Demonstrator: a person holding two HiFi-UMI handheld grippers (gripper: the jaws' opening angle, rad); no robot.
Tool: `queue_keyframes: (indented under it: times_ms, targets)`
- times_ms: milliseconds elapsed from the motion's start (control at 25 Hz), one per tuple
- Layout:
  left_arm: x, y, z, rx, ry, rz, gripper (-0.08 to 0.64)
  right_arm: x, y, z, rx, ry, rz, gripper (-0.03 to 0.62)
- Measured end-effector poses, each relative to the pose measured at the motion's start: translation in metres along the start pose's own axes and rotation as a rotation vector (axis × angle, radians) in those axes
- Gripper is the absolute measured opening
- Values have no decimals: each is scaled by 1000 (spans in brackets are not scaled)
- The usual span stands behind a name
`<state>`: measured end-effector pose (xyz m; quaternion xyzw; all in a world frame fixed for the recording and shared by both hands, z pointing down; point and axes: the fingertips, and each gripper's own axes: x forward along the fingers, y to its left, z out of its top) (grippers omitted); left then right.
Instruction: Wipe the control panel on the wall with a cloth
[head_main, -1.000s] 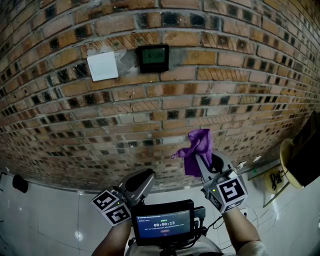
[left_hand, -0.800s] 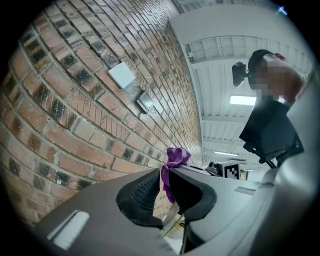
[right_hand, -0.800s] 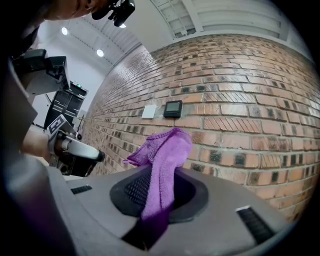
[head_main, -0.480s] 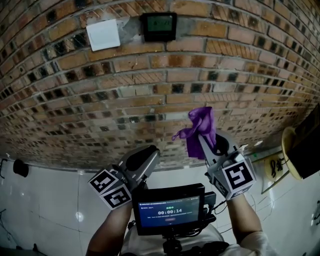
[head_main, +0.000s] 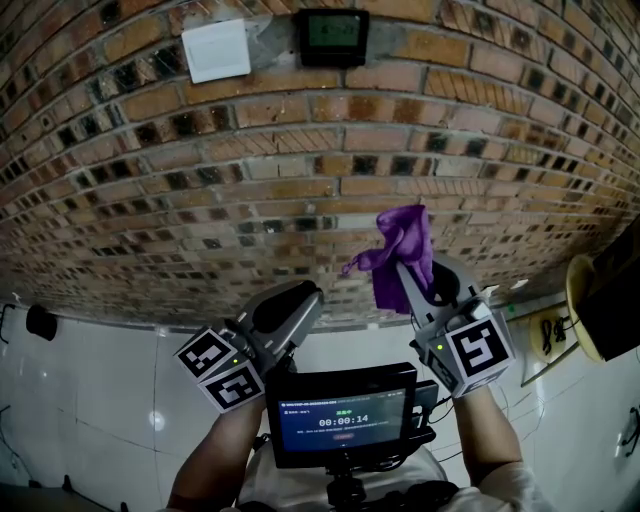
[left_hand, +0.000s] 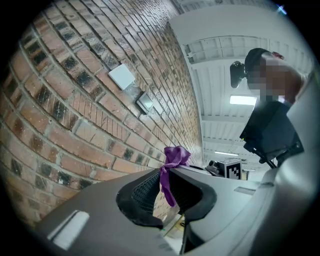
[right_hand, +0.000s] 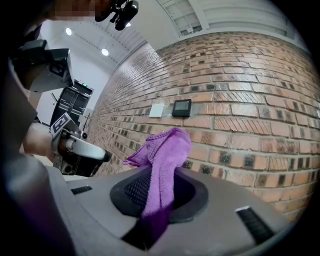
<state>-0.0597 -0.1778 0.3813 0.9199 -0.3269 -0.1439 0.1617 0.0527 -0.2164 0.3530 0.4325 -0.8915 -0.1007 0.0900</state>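
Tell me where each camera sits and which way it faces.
Head view: on the person's head, facing the brick wall and downward; shows both forearms, the left gripper, and the right gripper clamping the purple cloth.
Left gripper view: on the left gripper, looking past its parted, empty jaws up the wall; the person's head shows.
Right gripper view: on the right gripper, looking along its jaws at the wall; the left gripper shows.
All three show the cloth and the control panel.

Three views toward one brick wall (head_main: 330, 190)
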Motion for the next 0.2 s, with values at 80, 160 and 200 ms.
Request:
queue_keyframes:
  times_ms: [80, 160, 200]
  targets:
    - [-1, -1, -1, 1, 1, 1, 58, -1, -1, -1, -2, -5, -3, 78]
    - [-1, -1, -1, 2, 0, 1, 58, -2, -2, -3, -4, -9, -8, 78]
    - [-1, -2, -2, 2, 0, 1, 58, -3, -3, -4, -5, -11, -10, 78]
